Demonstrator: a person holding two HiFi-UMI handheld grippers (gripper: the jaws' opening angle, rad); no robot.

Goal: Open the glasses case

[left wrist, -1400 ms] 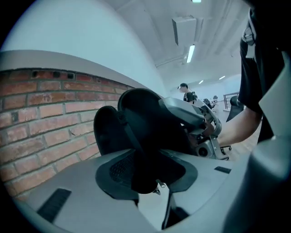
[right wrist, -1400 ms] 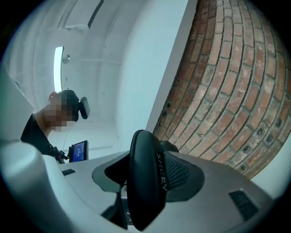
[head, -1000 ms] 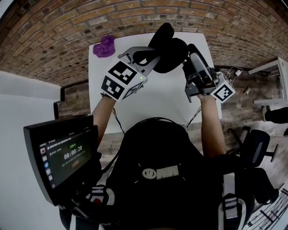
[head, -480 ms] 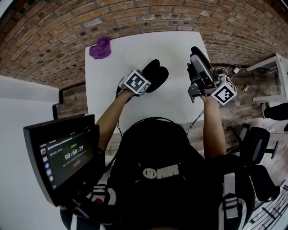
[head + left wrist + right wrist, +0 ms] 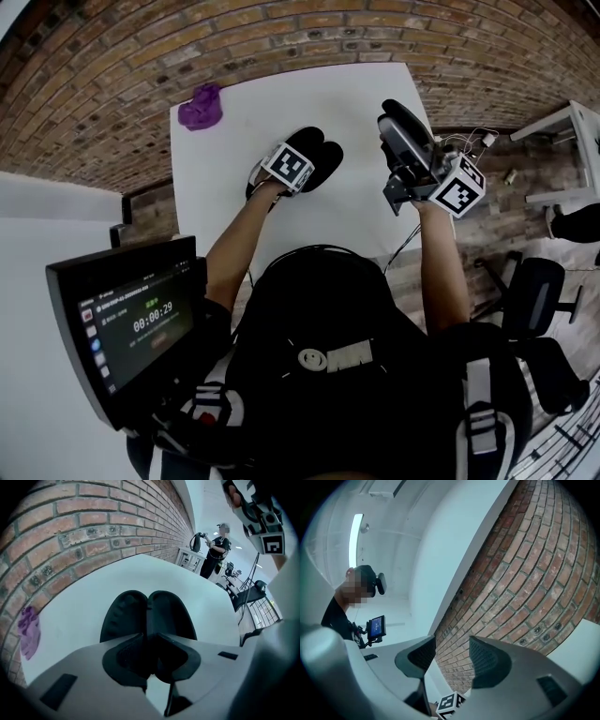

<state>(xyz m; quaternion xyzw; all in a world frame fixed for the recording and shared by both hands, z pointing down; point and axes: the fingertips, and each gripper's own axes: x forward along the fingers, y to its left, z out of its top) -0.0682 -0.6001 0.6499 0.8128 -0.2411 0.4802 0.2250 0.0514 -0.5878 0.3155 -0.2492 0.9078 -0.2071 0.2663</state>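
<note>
The glasses case is matte black and lies open on the white bench, near the middle of the top and well in from every edge. Its 2 rounded oval shells, the left shell and the right shell, are spread side by side and meet along a straight central seam. In the head view the case sits slanted, its far end angled toward the bench's far right. Whether the hollows face up cannot be told.
</note>
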